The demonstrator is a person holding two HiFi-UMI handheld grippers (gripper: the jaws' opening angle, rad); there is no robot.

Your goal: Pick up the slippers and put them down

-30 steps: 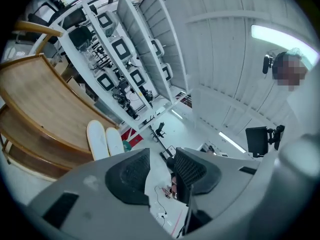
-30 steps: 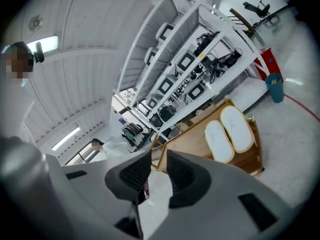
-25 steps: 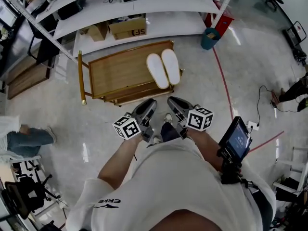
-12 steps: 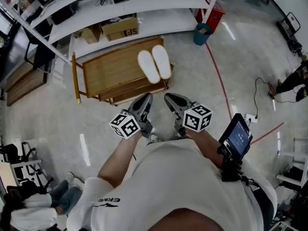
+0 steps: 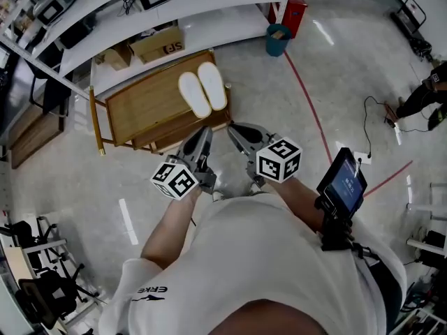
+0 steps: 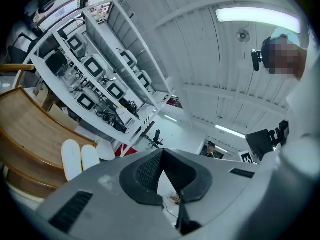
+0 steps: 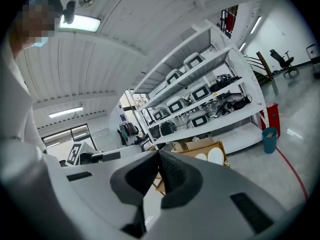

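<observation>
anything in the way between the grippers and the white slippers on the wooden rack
Nothing visible does. The pair of flat white slippers lies side by side on the low wooden rack; only bare wood separates it from the shut, empty left gripper and right gripper near the rack's front edge.

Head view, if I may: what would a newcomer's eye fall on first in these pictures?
First, the pair of white slippers lying side by side on the low wooden cart, at the end nearer the teal bin. Next come the left gripper and right gripper with their marker cubes, pointing toward the cart; their jaws have just been closing and now meet with nothing between them.
</observation>
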